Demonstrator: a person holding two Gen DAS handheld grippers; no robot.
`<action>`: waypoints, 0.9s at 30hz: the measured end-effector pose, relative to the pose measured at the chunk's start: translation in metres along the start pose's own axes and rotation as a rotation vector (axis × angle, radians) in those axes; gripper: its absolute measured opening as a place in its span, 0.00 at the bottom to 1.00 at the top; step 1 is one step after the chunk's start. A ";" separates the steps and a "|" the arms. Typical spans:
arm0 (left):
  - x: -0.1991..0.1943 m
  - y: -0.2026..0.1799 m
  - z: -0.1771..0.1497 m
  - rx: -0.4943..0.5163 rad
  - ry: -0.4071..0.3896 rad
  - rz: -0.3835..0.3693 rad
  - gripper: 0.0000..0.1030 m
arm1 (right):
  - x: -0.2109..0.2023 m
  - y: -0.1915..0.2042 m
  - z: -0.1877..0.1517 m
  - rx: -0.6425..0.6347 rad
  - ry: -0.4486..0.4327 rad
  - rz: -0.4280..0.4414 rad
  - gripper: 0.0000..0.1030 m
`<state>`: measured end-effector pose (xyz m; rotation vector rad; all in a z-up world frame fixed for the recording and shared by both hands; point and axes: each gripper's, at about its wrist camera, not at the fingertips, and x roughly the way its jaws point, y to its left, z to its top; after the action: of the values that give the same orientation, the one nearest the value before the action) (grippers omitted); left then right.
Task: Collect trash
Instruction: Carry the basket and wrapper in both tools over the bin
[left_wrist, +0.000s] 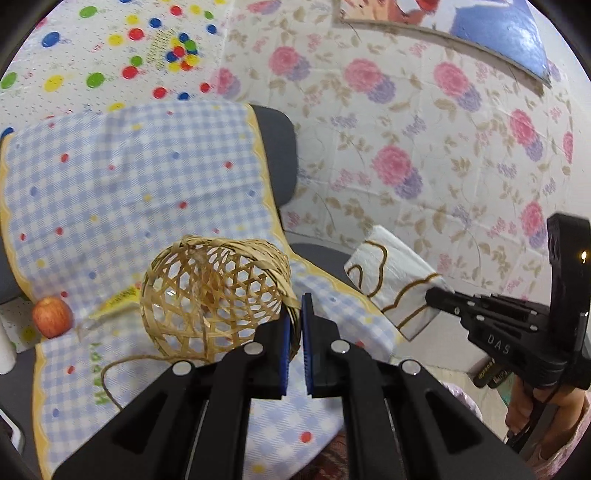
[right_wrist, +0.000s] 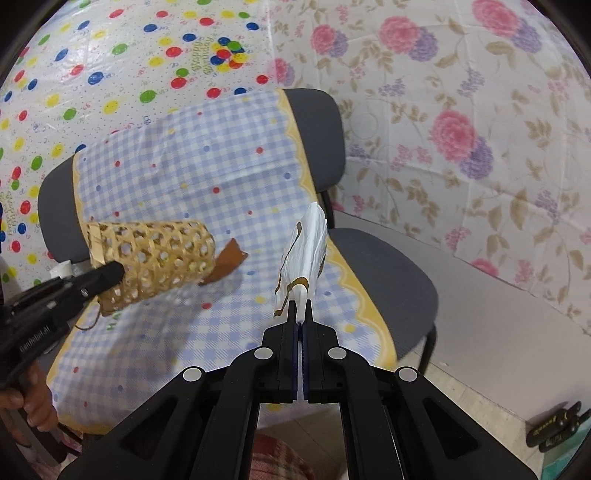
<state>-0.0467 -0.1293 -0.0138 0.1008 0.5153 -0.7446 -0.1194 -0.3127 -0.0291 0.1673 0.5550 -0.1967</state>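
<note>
Basket and napkin lifted over a chair
Left gripper (left_wrist: 294, 332) pinches the woven cane basket (left_wrist: 214, 295) rim; right gripper (right_wrist: 300, 314) clamps a crinkled white napkin (right_wrist: 306, 251).

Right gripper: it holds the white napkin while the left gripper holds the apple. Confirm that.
Wrong on the apple: it lies loose on the checkered cloth. The left gripper is shut on the woven basket, as the left wrist view shows. The right gripper does hold the white napkin.

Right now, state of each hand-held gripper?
Left hand-held gripper: closed on the rim of the woven bamboo basket.
Right hand-held gripper: closed on the white brown-patterned napkin.
</note>
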 end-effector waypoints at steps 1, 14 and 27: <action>0.006 -0.009 -0.007 0.007 0.016 -0.021 0.04 | -0.002 -0.003 -0.003 0.003 0.002 -0.008 0.02; 0.029 -0.110 -0.058 0.177 0.100 -0.243 0.04 | -0.066 -0.069 -0.074 0.088 0.079 -0.214 0.02; 0.036 -0.185 -0.093 0.284 0.167 -0.411 0.04 | -0.117 -0.110 -0.122 0.167 0.121 -0.364 0.02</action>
<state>-0.1864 -0.2633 -0.0955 0.3305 0.5941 -1.2173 -0.3039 -0.3767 -0.0798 0.2407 0.6881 -0.5909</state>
